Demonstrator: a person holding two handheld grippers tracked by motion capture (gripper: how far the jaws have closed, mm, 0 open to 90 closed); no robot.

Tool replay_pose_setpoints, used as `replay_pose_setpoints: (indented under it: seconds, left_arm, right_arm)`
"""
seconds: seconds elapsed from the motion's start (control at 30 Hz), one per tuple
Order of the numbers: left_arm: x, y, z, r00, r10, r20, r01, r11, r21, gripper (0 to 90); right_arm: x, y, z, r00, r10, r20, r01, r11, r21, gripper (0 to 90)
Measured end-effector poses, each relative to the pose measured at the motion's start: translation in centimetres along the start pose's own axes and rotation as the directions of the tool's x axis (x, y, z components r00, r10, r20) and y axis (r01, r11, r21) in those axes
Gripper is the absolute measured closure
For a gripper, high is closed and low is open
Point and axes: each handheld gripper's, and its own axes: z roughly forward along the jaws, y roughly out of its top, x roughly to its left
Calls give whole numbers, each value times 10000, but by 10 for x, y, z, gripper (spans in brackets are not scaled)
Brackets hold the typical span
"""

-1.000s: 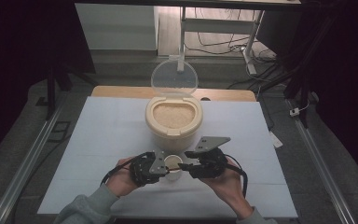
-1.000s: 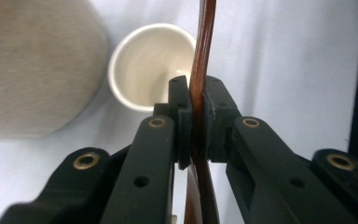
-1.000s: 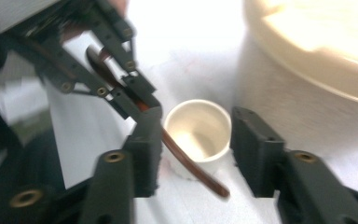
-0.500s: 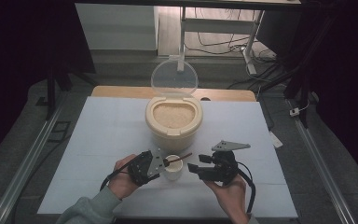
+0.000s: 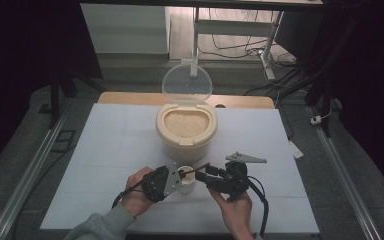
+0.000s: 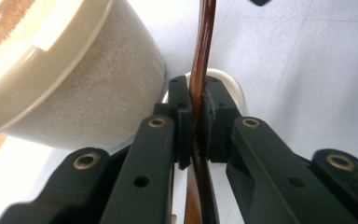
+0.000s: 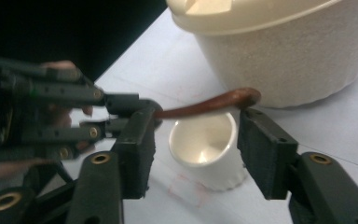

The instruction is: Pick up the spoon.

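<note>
Grippers first: the left gripper (image 6: 193, 116) is clamping a brown wooden spoon (image 7: 205, 106) by its handle, holding it level over the small white cup (image 7: 206, 149) beside the rice container (image 5: 186, 127); the right gripper (image 7: 193, 140), jaws just closing yet unclamped, is straddling the cup, apparently to steady it.

— What do we count on the white table (image 5: 105, 150)?
— One beige rice container (image 5: 186, 131) near the far edge, with one clear lid (image 5: 186, 86) standing open. One small white cup (image 5: 185, 178) towards the near edge.
— And tools?
— We count one brown spoon (image 7: 205, 106) and two grippers: the left gripper (image 5: 176, 176), the right gripper (image 5: 203, 173).
</note>
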Motion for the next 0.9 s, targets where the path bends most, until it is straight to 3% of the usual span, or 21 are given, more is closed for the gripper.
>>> replay_pose_setpoints:
  seconds: [0.27, 0.4, 0.57, 0.77, 0.9]
  left_arm:
    - [-10, 3, 2, 9965, 454, -695, -455, 9990, 10, 824]
    - [-18, 5, 3, 9868, 923, -1333, -907, 9957, 177, 820]
    - [-23, 6, 5, 9769, 1262, -1722, -1216, 9919, 371, 813]
    - [-23, 4, 6, 9766, 1228, -1765, -1190, 9924, 322, 802]
    - [-23, 4, 6, 9798, 1181, -1616, -1149, 9930, 291, 788]
  right_arm:
    - [-3, -1, 3, 9952, 961, -187, -971, 9931, -652, 543]
    - [-3, -1, 3, 9918, 1240, -322, -1266, 9872, -965, 570]
    - [-5, 0, 3, 9868, 1524, -554, -1580, 9805, -1171, 613]
    - [-8, 1, 6, 9826, 1674, -810, -1767, 9761, -1266, 661]
    - [-8, 2, 5, 9784, 1665, -1225, -1826, 9739, -1348, 713]
